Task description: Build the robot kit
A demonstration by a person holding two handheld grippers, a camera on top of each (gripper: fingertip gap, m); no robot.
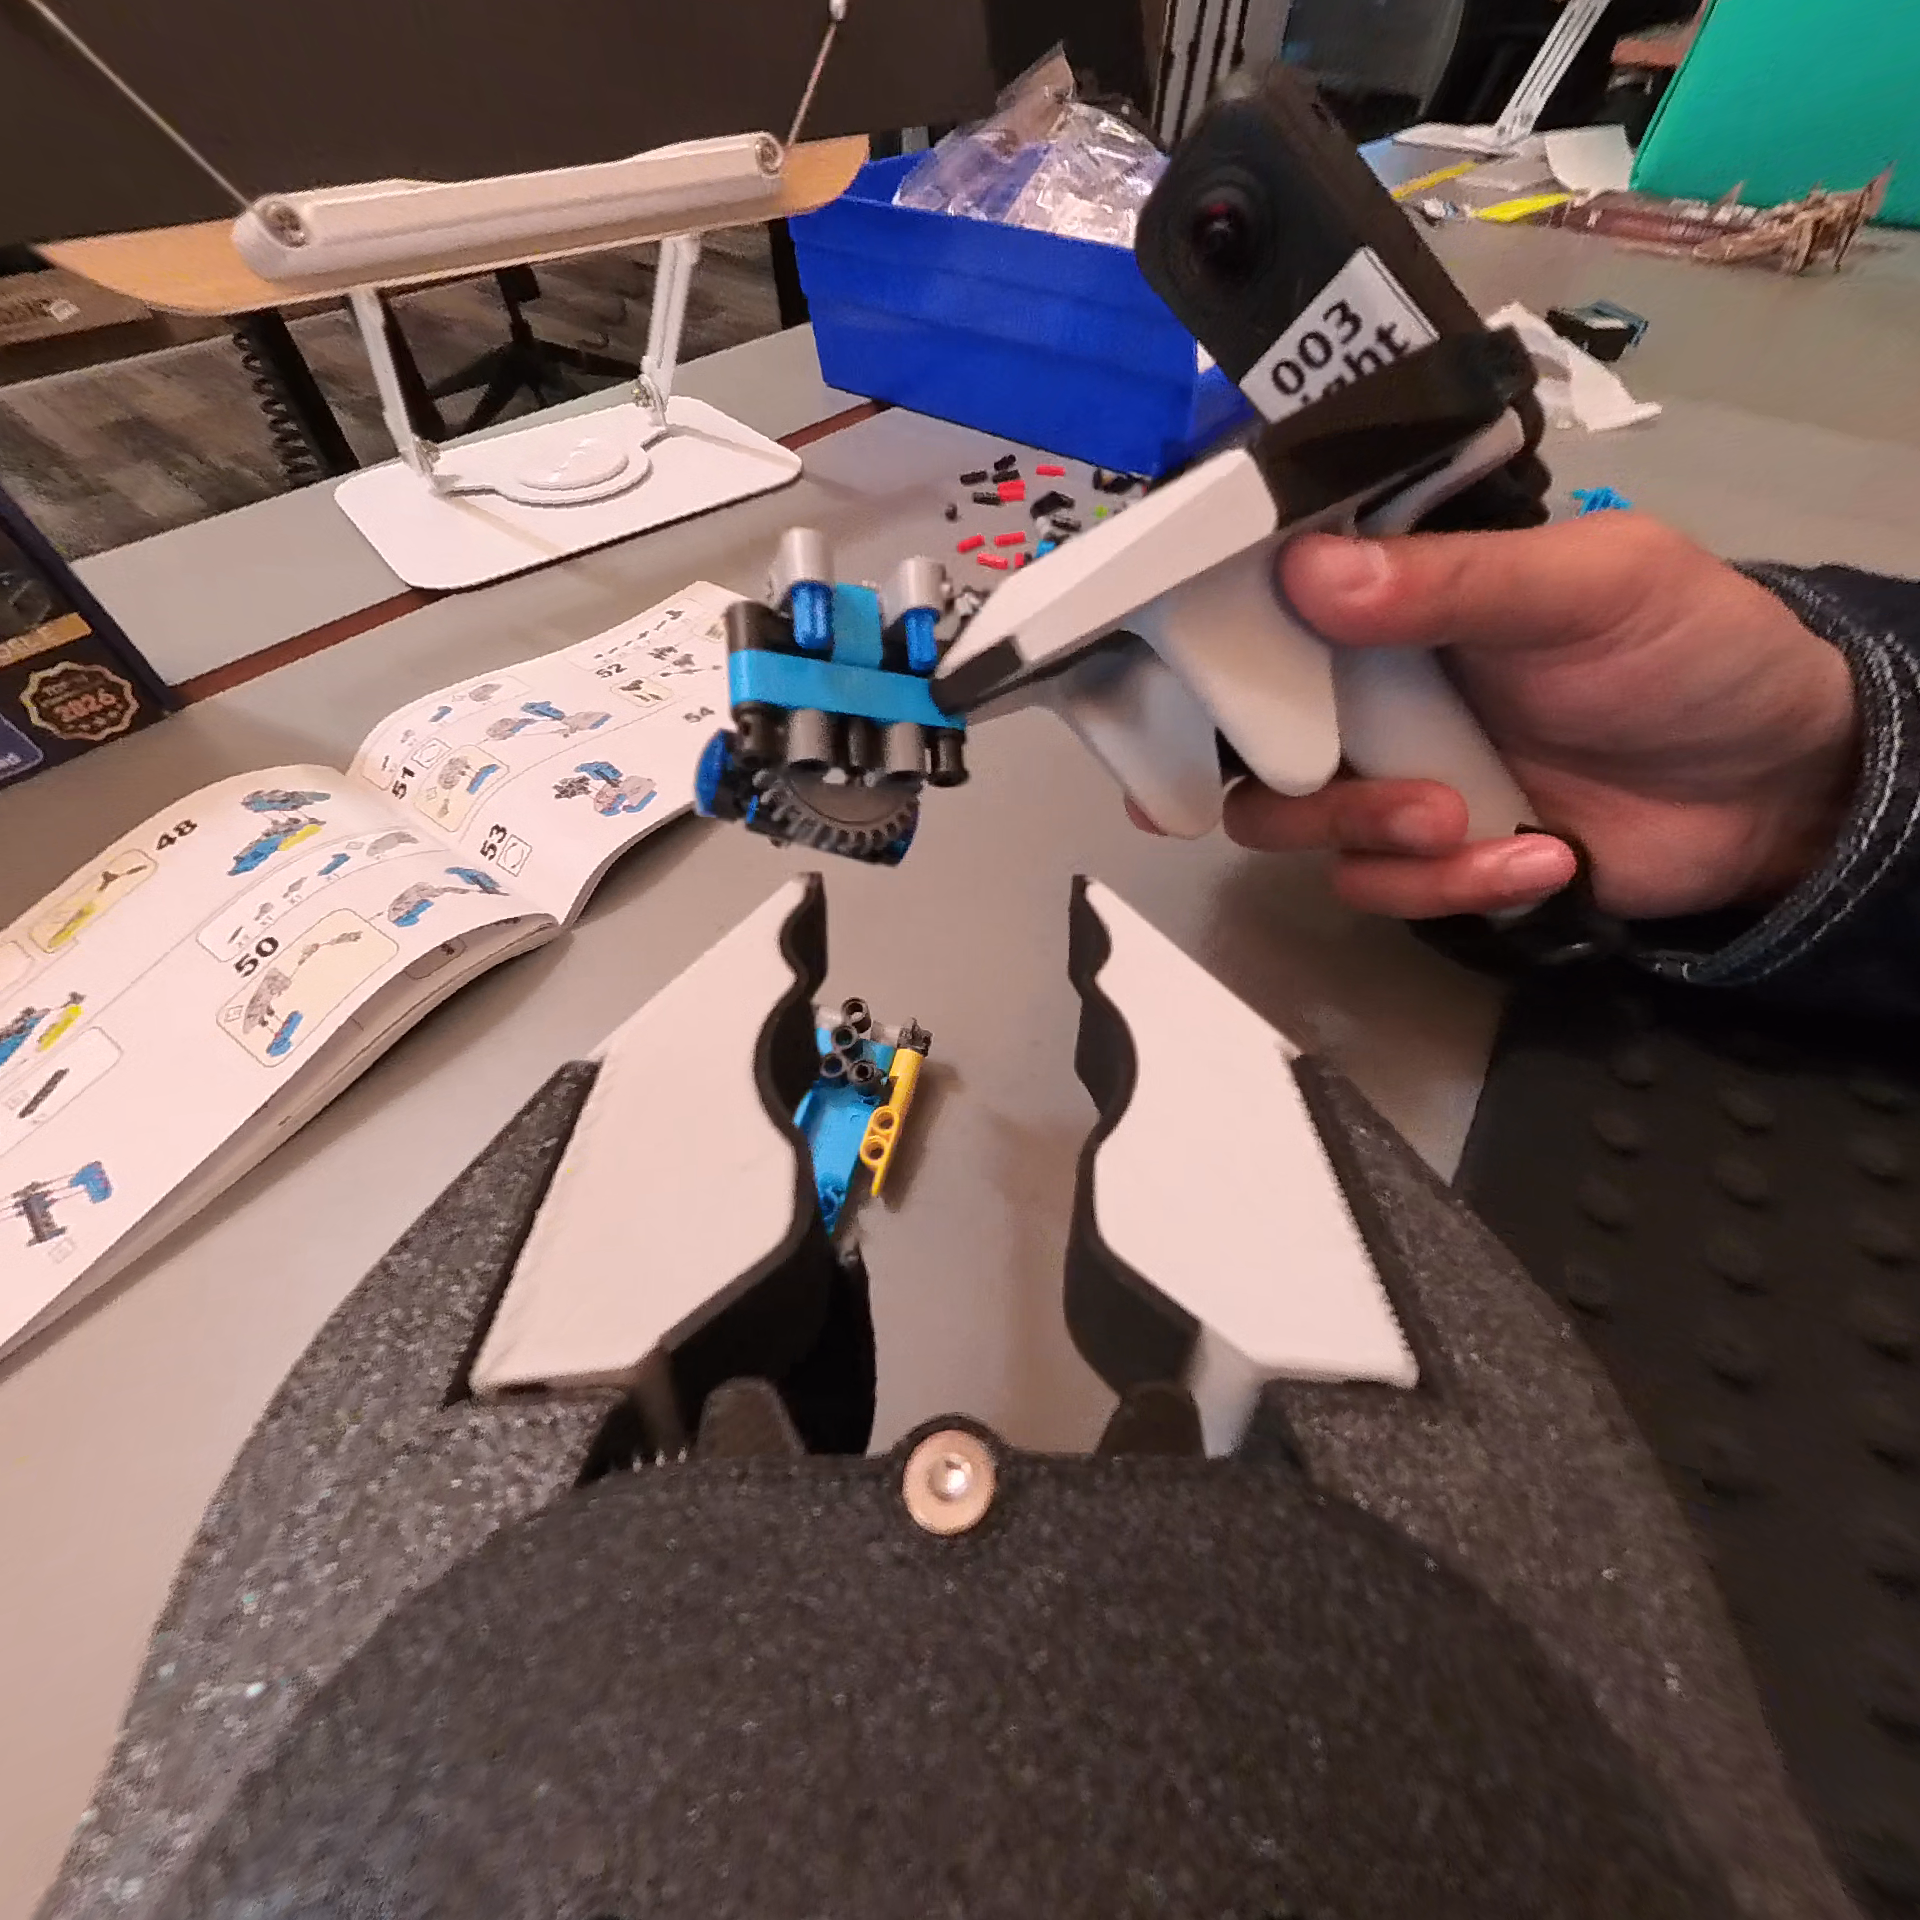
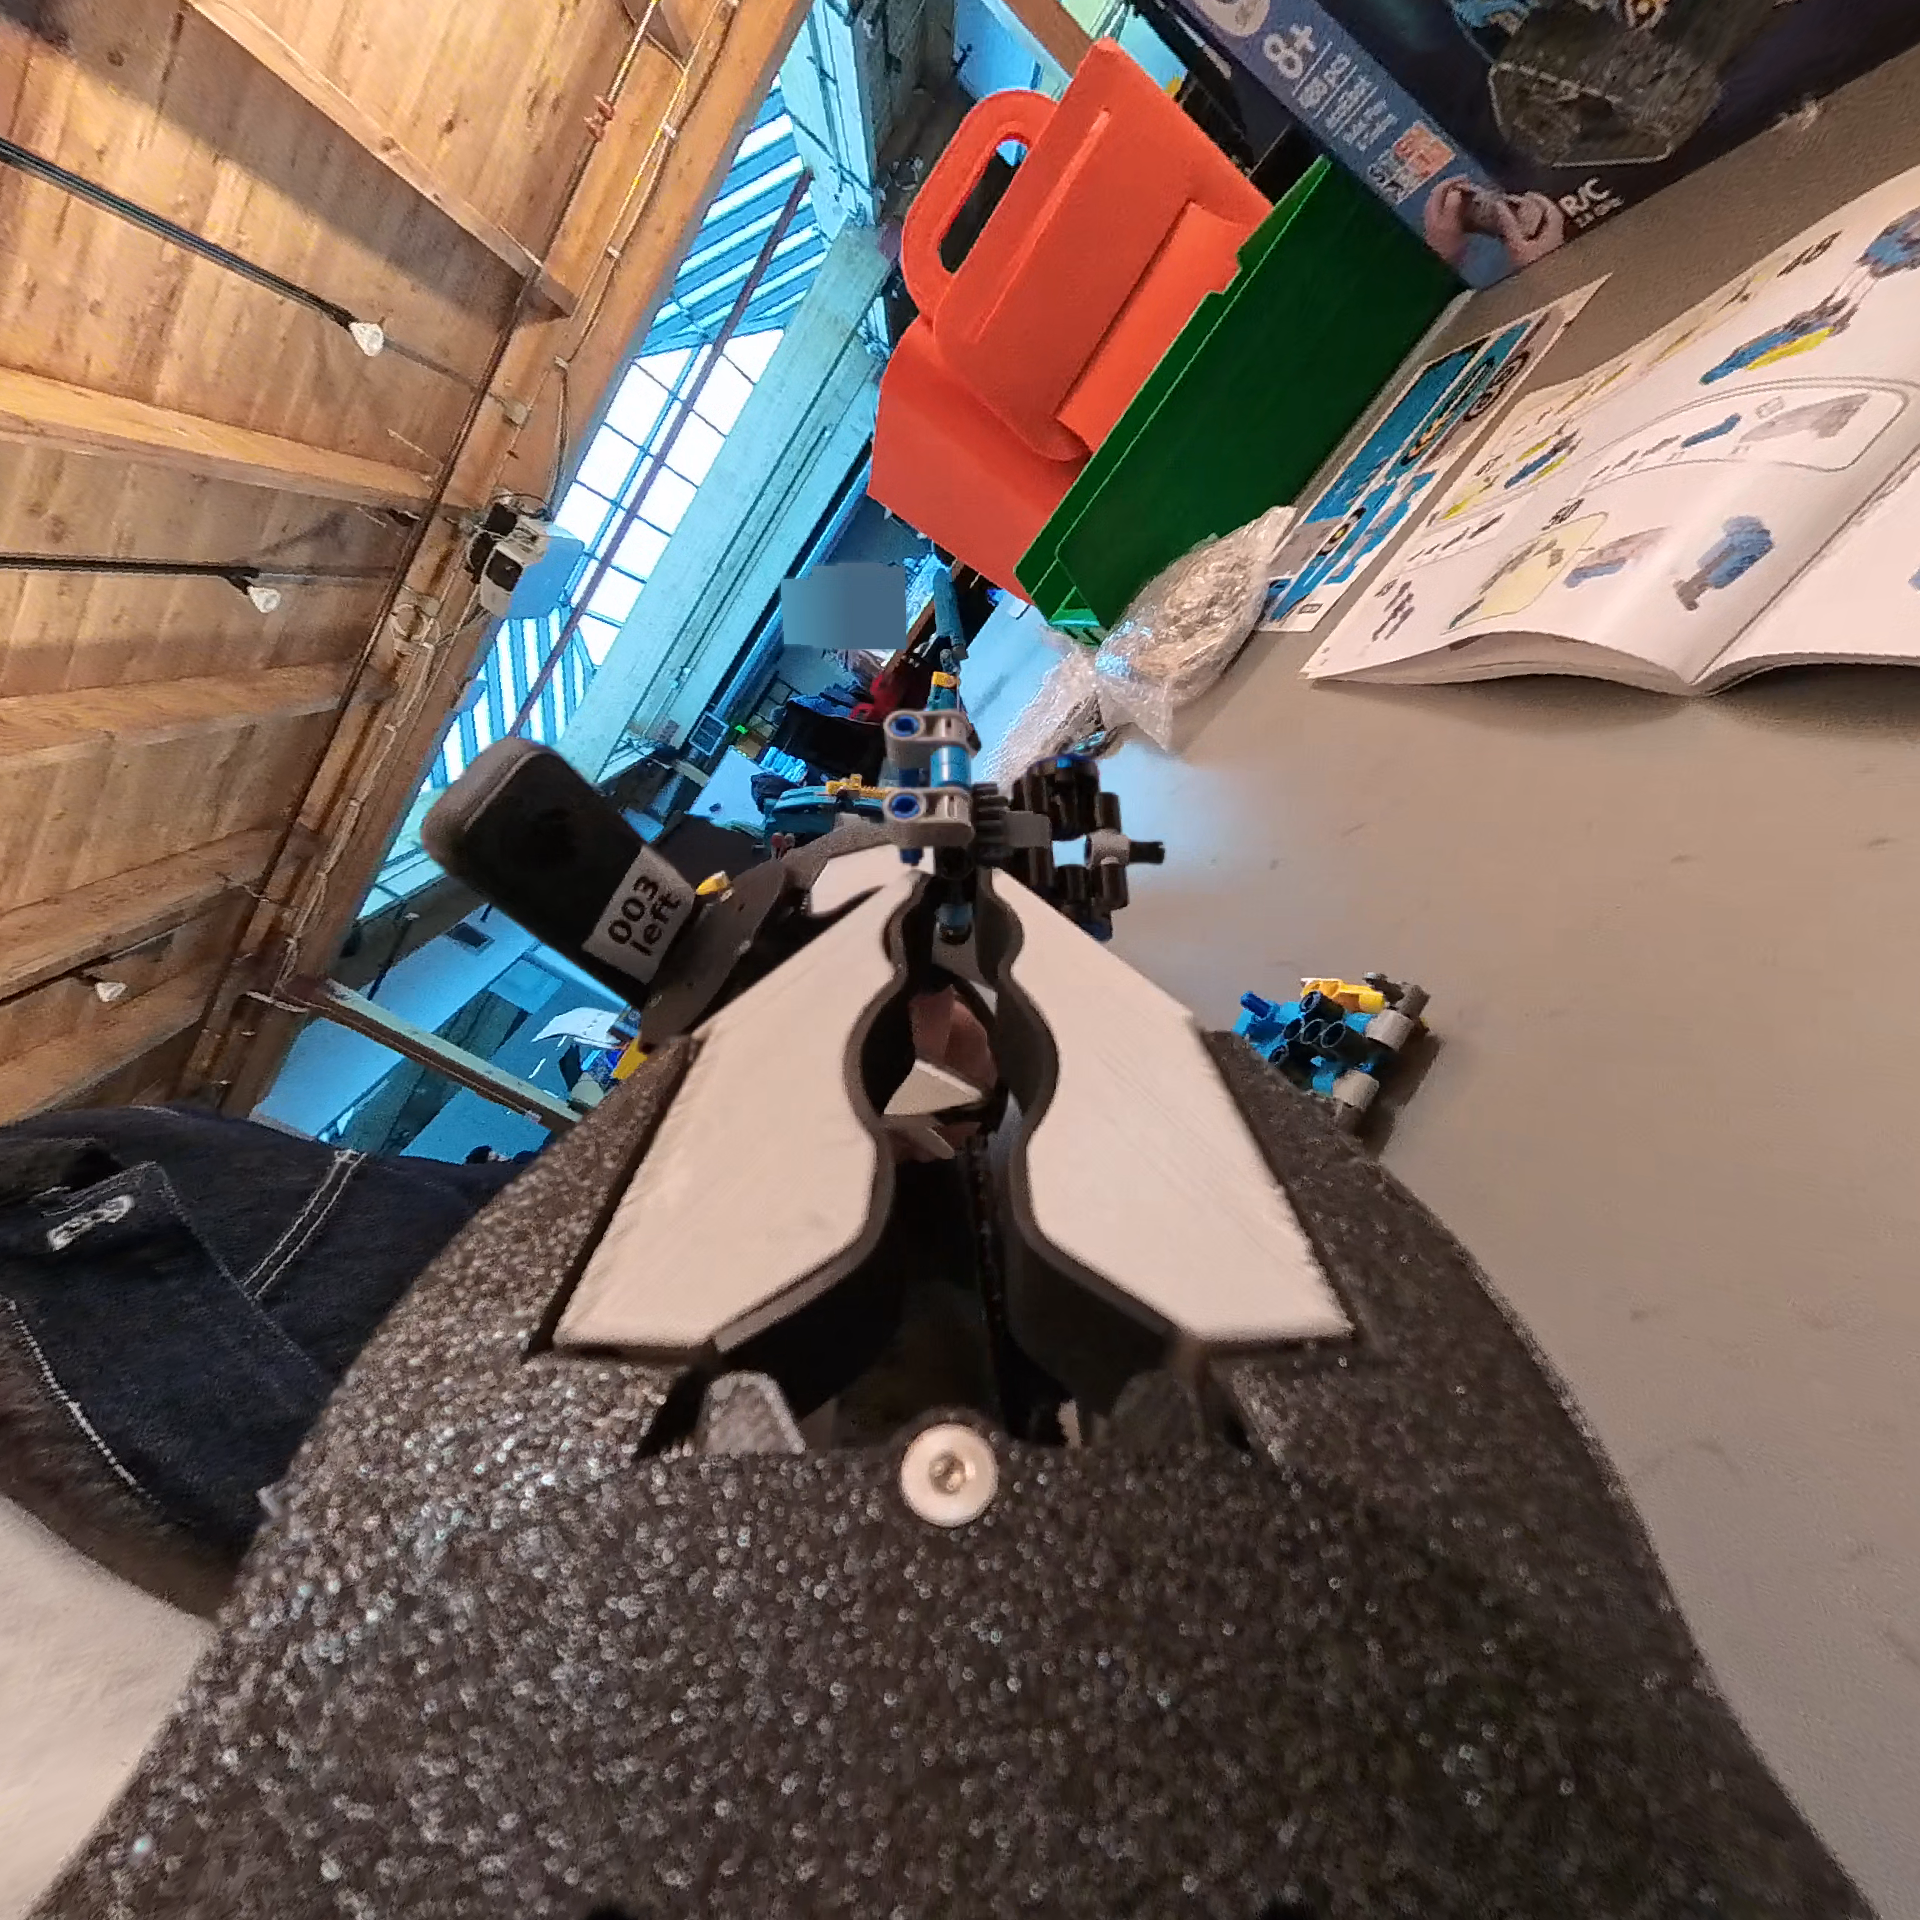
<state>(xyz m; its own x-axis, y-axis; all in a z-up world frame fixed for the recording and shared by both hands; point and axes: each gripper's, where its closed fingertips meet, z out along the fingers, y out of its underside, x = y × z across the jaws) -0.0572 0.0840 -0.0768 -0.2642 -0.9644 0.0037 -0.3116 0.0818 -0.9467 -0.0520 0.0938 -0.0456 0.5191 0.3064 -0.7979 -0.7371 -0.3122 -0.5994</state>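
gripping a blue-and-grey gear assembly, the right claw; left claw spread wide, empty

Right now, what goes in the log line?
left gripper: open, empty | right gripper: shut on gear assembly | small blue-yellow piece: on table

Open instruction booklet, blue bin, white stand.

Gripper body: rough speckled dark foam, white matt plastic fingers, shiny metal screw. Brick model: glossy plastic. Manual: smooth paper. Table: matt grey. Sleeve: stitched denim.
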